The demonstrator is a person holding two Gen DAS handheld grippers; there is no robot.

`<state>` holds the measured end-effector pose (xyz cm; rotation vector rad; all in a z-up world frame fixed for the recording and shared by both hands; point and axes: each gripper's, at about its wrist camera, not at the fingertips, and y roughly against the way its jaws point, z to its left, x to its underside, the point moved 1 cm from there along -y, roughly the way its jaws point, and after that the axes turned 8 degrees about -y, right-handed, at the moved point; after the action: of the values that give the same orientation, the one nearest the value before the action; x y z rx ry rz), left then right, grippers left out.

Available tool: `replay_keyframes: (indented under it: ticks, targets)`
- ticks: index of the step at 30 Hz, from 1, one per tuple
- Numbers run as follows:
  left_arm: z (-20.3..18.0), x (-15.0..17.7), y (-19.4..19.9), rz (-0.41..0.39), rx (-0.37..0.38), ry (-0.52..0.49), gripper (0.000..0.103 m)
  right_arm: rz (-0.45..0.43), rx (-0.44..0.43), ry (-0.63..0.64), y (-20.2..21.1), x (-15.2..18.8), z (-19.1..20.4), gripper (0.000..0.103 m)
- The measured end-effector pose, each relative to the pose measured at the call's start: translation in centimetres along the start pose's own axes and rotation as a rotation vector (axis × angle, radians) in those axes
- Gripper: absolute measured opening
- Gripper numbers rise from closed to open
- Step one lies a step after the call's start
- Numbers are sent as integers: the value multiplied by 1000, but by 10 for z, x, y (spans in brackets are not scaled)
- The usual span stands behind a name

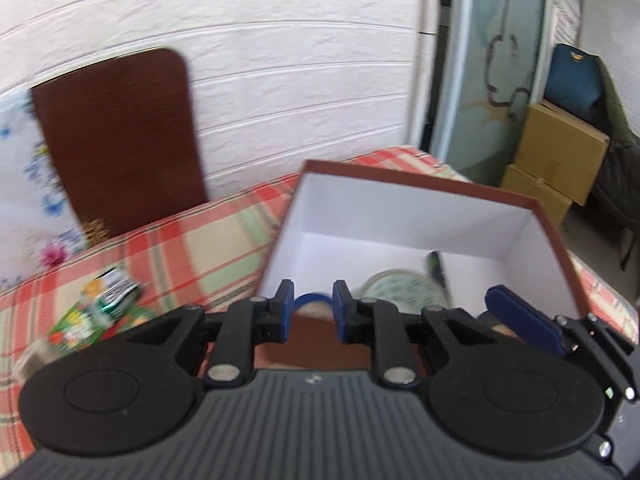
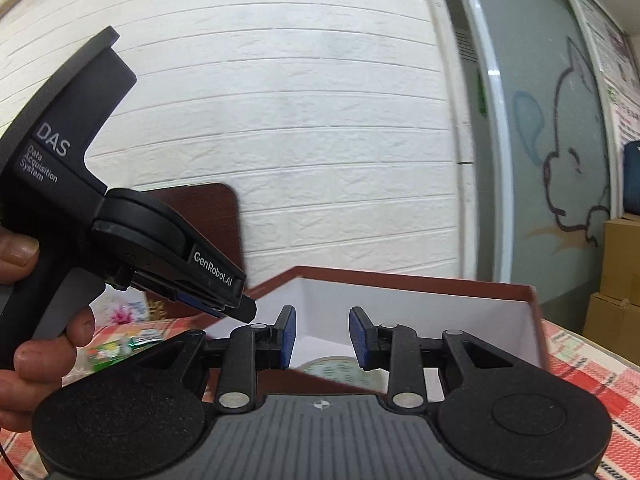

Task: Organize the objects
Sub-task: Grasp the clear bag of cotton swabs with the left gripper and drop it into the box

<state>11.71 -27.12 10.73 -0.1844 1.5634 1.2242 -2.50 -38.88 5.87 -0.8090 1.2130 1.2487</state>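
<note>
Box (image 1: 400,216) sits open on the plaid cloth (image 1: 200,248) to take items (a round tin (image 1: 404,292) lies inside; packets (image 1: 108,300) wait outside); left gripper (image 1: 312,292) clenched, seemingly empty; right gripper (image 2: 322,336) released, empty.

box (image 1: 400,200): matt white card | tablecloth (image 1: 224,232): checked woven cloth

White panelled wall (image 1: 280,60), brown board (image 1: 116,140), stacked cardboard boxes (image 1: 560,152), checked tablecloth (image 1: 200,248)
</note>
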Motion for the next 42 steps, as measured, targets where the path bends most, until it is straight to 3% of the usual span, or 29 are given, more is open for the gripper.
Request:
replay_keyframes:
  ticks: [6, 13, 17, 19, 20, 25, 27, 29, 32, 34, 35, 37, 40, 42]
  targets:
    - [71, 47, 22, 14, -84, 126, 27, 65, -115, 69, -12, 12, 55, 30]
    - [182, 129, 39, 100, -209, 358, 26, 212, -256, 191, -43, 51, 127, 30]
    - [226, 148, 41, 108, -238, 463, 32, 273, -314, 244, -62, 66, 160, 33]
    - [241, 148, 37, 97, -238, 489, 50, 306, -358, 260, -73, 70, 176, 41]
    - [247, 147, 34, 91, -233, 500, 53, 321, -379, 271, -79, 73, 185, 47]
    - [271, 137, 5, 101, -184, 529, 74, 384, -464, 366, -109, 94, 228, 49]
    - [272, 139, -4, 108, -139, 549, 74, 403, -469, 403, -123, 100, 241, 57]
    - [270, 146, -13, 108, -86, 586, 72, 419, -455, 412, -137, 103, 247, 78]
    - [258, 152, -21, 82, -90, 566, 52, 484, -482, 365, -159, 104, 251, 73]
    - [254, 152, -20, 73, -83, 557, 36, 520, -523, 333, -165, 105, 253, 62]
    - [256, 151, -18, 72, -77, 564, 35, 515, -527, 329, -165, 105, 253, 45]
    - [255, 150, -8, 71, -68, 569, 30, 500, -510, 319, -163, 103, 250, 29]
    - [240, 145, 16, 42, -79, 528, 29, 491, -520, 294, -147, 99, 244, 23]
    - [228, 137, 37, 1, -89, 505, 29, 432, -520, 315, -126, 94, 244, 22]
